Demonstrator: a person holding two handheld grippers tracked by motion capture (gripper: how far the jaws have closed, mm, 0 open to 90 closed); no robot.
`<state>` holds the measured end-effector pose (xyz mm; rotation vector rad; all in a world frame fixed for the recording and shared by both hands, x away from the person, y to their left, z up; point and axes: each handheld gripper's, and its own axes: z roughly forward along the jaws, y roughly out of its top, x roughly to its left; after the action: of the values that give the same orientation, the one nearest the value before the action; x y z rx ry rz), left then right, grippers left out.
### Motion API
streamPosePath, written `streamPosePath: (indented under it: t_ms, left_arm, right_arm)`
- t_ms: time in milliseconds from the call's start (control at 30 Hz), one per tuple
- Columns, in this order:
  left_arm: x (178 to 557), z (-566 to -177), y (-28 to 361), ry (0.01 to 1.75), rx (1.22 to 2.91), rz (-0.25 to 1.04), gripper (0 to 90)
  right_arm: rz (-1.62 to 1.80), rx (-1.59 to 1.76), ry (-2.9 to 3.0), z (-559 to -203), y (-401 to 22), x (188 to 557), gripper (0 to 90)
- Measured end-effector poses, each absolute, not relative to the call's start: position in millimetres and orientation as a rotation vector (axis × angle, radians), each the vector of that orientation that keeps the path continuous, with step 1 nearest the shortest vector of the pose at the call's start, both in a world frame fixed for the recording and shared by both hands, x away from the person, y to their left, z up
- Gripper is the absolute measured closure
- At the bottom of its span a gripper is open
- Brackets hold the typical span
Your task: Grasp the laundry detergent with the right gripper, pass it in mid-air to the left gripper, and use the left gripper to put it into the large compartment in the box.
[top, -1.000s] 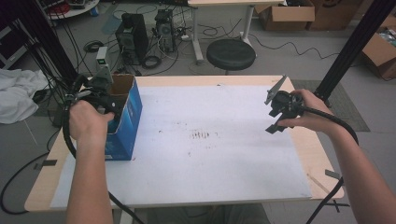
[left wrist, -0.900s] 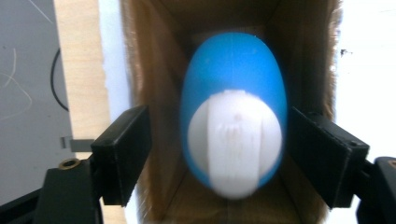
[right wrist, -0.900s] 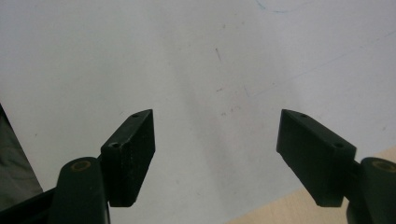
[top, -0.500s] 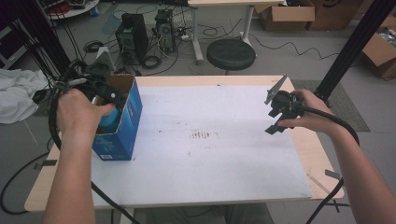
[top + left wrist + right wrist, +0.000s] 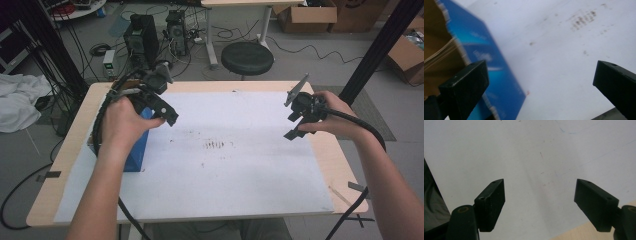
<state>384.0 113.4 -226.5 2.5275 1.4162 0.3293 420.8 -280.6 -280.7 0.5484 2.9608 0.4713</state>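
Observation:
A blue cardboard box (image 5: pixel 135 150) with an open top stands on the white sheet (image 5: pixel 225 170) at the table's left. My left gripper (image 5: pixel 164 106) is held just above and to the right of the box, its jaws wide open and empty. In the left gripper view the left gripper (image 5: pixel 541 72) looks down past the box's blue side (image 5: pixel 499 75) onto the stained sheet (image 5: pixel 564 50). My right gripper (image 5: pixel 292 125) hovers over the sheet's right side, open and empty. The right gripper view has that right gripper (image 5: pixel 540 187) over bare white sheet (image 5: pixel 536 150).
The wooden table (image 5: pixel 330 150) borders the sheet, and its edge (image 5: pixel 576 232) lies close under the right jaw. Dark smudges (image 5: pixel 216 145) mark the sheet's middle. Beyond the table stand a black stool (image 5: pixel 247 57), computer cases (image 5: pixel 141 32) and cables on the floor.
My left gripper has moved from over the box's open top toward the right and now sits off its right side. The right gripper has stayed put.

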Motion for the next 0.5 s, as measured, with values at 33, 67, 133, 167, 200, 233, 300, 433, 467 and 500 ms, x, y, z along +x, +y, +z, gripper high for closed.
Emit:
streamPosePath:
  t_ms: [33,67,133,167,200,233,300,433,467,500]
  left_arm:
    - [384,-228,109,1.396,2.531,0.322,0.2]
    - [384,-230,104,1.368,2.537,0.318,0.1]
    - [383,-236,93,1.316,2.558,0.316,0.2]
    - [383,-239,88,1.294,2.569,0.309,0.1]
    - [383,-243,83,1.268,2.578,0.303,0.1]
    - [382,-247,78,1.247,2.589,0.305,0.1]
    - [384,-257,69,1.225,2.618,0.308,0.1]
    - [387,-275,55,1.193,2.669,0.273,0.1]
    - [388,-280,51,1.183,2.679,0.266,0.1]
    - [388,-282,49,1.175,2.681,0.255,0.1]
  right_arm:
    - [0.482,0.551,2.959,-280,-281,421,23.9]
    - [0.494,0.553,2.959,-279,-281,421,23.9]
    - [0.510,0.553,2.965,-278,-281,420,23.7]
    - [0.514,0.553,2.968,-278,-281,420,23.7]
    - [0.518,0.554,2.968,-277,-281,420,23.7]
    - [0.519,0.558,2.969,-277,-281,419,23.6]
    - [0.527,0.559,2.968,-276,-282,419,23.5]
    - [0.523,0.564,2.967,-275,-282,419,23.5]
    - [0.524,0.567,2.967,-274,-283,419,23.5]
    - [0.522,0.564,2.968,-274,-283,419,23.5]
